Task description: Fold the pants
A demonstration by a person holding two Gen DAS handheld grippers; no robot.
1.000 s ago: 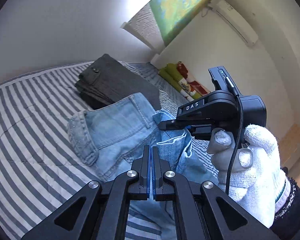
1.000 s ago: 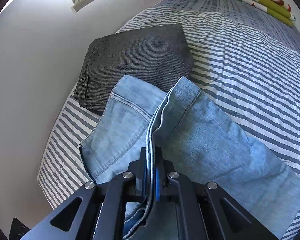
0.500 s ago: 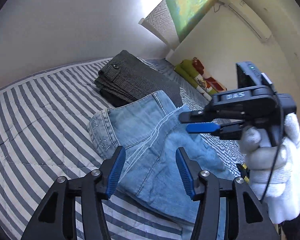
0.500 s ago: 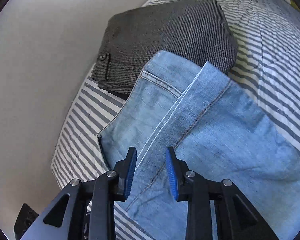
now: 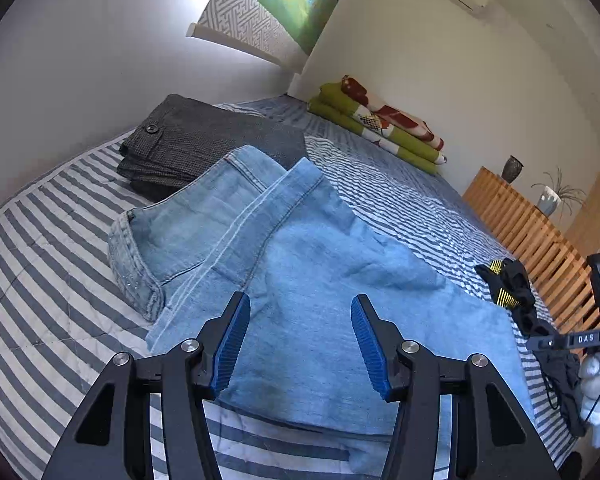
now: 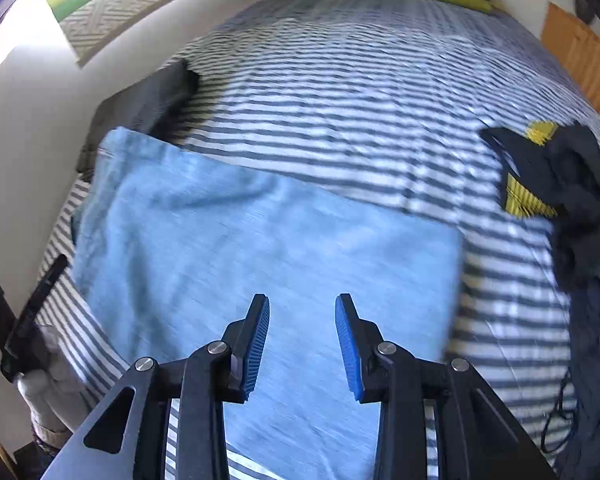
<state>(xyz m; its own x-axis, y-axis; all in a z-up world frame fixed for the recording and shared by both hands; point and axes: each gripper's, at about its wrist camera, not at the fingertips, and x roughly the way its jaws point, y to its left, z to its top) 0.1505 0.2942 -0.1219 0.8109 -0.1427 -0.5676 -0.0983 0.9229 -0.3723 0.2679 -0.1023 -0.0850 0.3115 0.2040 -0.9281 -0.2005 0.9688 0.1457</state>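
Denim jeans (image 5: 300, 264) lie beneath both parted, empty tongs (image 5: 298, 344).

Light-blue jeans (image 5: 300, 264) lie folded flat on the striped bedspread (waistband end overlapping the folded dark-grey trousers (image 5: 204, 140)).

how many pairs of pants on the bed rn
3: grey pants folded by the wall, blue jeans folded in front of them, a crumpled black garment, probably pants, to the right.
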